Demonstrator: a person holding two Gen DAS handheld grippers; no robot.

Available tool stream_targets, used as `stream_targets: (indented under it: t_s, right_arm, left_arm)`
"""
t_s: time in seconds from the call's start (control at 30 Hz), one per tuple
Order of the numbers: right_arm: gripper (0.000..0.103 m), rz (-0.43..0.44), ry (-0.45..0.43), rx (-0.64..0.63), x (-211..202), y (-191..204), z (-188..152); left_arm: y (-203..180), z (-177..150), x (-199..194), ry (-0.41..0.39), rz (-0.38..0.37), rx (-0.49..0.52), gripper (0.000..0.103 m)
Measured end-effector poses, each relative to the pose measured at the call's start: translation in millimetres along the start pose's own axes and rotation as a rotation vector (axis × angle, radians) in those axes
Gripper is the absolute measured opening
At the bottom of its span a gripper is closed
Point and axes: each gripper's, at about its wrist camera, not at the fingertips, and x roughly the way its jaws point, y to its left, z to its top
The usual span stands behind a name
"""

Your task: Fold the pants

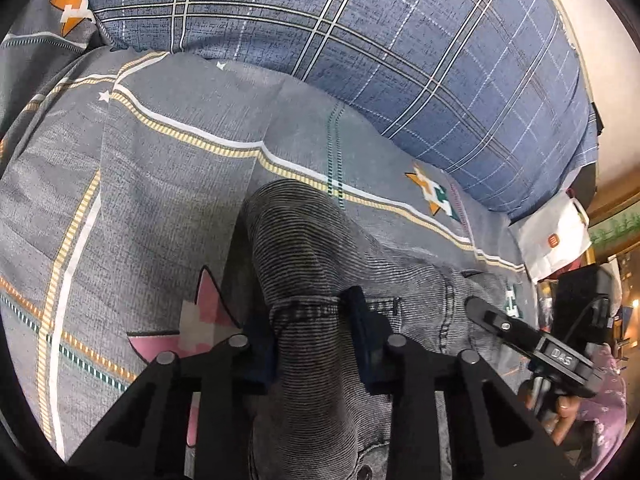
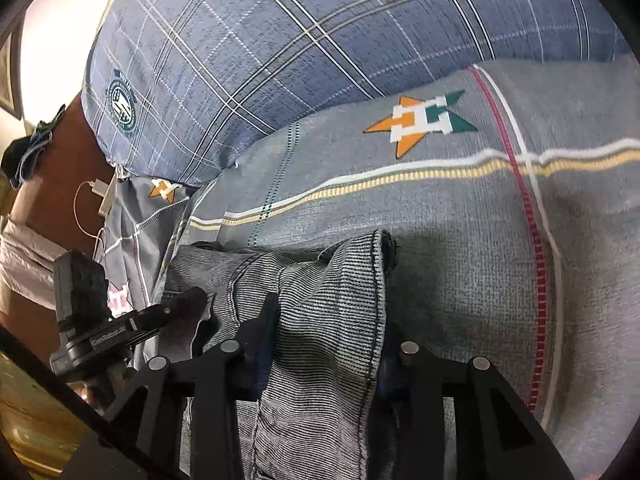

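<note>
Pants lie bunched on the bed, near the plaid pillow; left tongs pinching a gathered fold, right tongs pinching the hem end; carry both ends level, keep the cloth taut, lay edge onto edge; watch for slippage.

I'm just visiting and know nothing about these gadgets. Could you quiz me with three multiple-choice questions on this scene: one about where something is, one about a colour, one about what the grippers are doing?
1. Where do the pants lie?
A on a grey patterned bedsheet
B on a wooden floor
C inside a basket

2. What colour is the plaid pillow?
A red
B blue
C green

3. What are the left gripper and right gripper doing?
A both open, empty
B both clamped on pants fabric
C only one holds fabric

Answers: 1 A, sheet surrounds the pants; 2 B, blue with pale lines; 3 B, fabric sits pinched between each pair of fingers.
</note>
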Motion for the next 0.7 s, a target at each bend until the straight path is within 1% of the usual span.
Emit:
stream_targets:
  t_s: [0.07,0.17,0.23,0.37,0.43,0.47,0.5,0.53,0.57,0.6,0.63,0.7]
  right_arm:
    - [0.039,0.002,-0.012,-0.001,-3,1,0]
    - [0.038,0.036,-0.056,-0.005,-16,5,3]
    - [0.037,0.043,-0.089,-0.022,-23,10,7]
    - [0.037,0.048,-0.107,-0.046,-21,24,27]
    - [0.037,0.073,-0.126,-0.022,-16,24,36]
    - [0.039,0.088,-0.133,-0.003,-9,19,38]
    - [0.043,0.085,-0.133,0.01,-2,16,38]
    - [0.053,0.057,-0.124,0.031,8,9,37]
    - [0.057,0.016,-0.112,0.051,16,3,35]
    - [0.067,-0.019,-0.092,0.074,24,-3,32]
    - [0.072,-0.006,-0.074,0.103,28,-8,31]
    - [0.073,0.022,-0.066,0.132,23,-10,30]
  left_arm:
    - [5,-2,-8,-0.015,-0.041,-0.037,0.019]
    - [2,0,-27,-0.067,-0.091,-0.036,0.017]
    - [-3,2,-32,-0.097,-0.089,-0.017,0.017]
    - [-6,13,-43,-0.163,-0.1,-0.02,0.017]
    - [-3,19,-46,-0.185,-0.105,-0.02,0.017]
    - [1,22,-42,-0.19,-0.089,-0.019,0.019]
    - [6,23,-35,-0.182,-0.065,-0.023,0.025]
    - [13,23,-22,-0.156,-0.011,-0.047,0.029]
    - [20,22,-13,-0.133,0.039,-0.073,0.04]
    - [26,21,-4,-0.108,0.086,-0.099,0.046]
    - [31,19,3,-0.09,0.091,-0.12,0.048]
    - [30,19,2,-0.091,0.094,-0.122,0.051]
